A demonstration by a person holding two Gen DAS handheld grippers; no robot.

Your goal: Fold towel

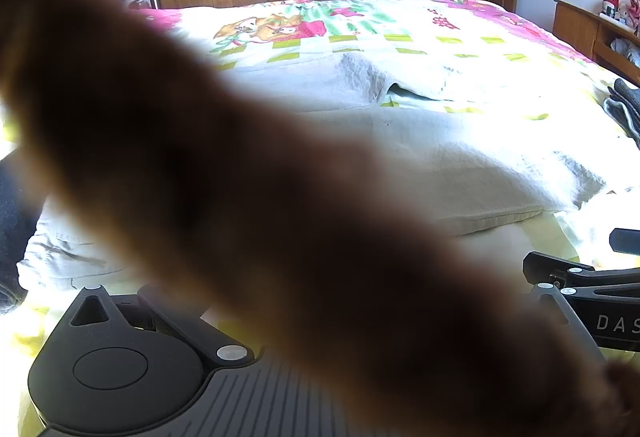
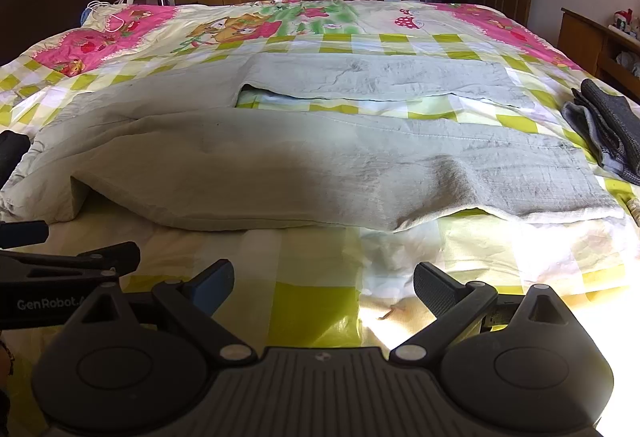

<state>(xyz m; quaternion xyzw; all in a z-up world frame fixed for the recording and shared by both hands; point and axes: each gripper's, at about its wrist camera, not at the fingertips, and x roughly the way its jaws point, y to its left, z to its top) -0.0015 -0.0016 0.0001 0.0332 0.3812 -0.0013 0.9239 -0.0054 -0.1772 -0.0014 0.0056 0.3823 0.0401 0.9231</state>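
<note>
Soft, floppy grey towel [image 2: 280, 161] wants a corner pinch; right gripper [image 2: 324, 287] gapes wide, left gripper [image 1: 120, 365] is hidden by a brown blur, so nobody can tell.

On my right wrist view, white lettering reads "GenRobot." on the black arm of the left tool [image 2: 60, 277]. On my left wrist view, the right tool [image 1: 600, 301] shows only "DAS", cut off by the frame edge.
</note>
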